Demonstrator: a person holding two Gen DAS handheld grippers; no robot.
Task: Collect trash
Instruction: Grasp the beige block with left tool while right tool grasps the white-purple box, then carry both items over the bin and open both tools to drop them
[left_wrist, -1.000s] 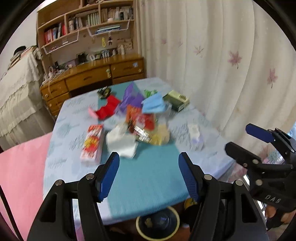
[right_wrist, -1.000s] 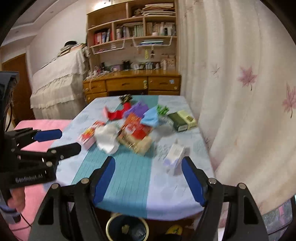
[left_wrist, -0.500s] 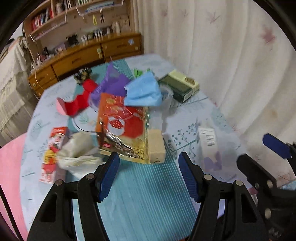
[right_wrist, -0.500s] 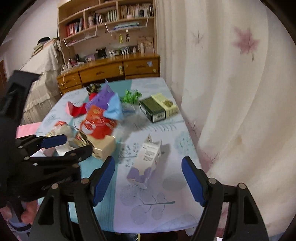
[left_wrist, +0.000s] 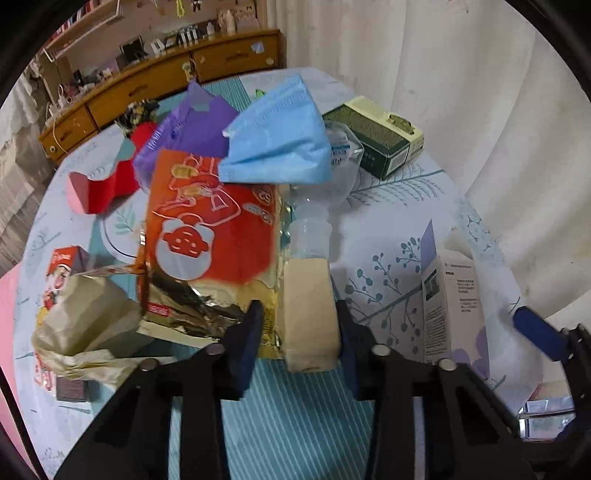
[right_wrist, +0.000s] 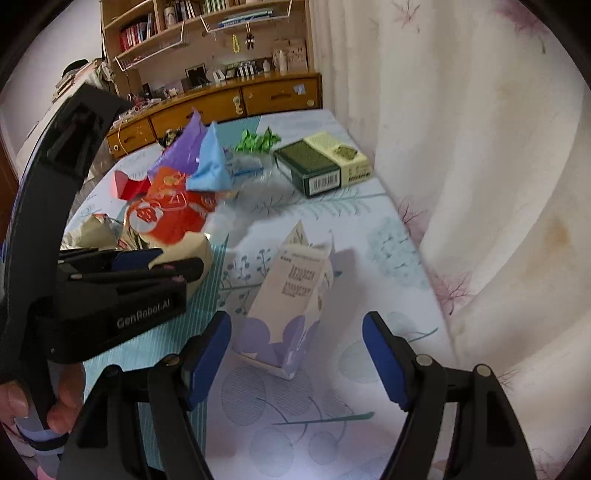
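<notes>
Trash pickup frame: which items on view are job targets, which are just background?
Job:
- beige block, between the closing left gripper jaws
- white-purple carton, ahead of the open right gripper
- red snack bag
- blue face mask
- crumpled paper

Background:
- wooden dresser
- bookshelf
- curtain
</notes>
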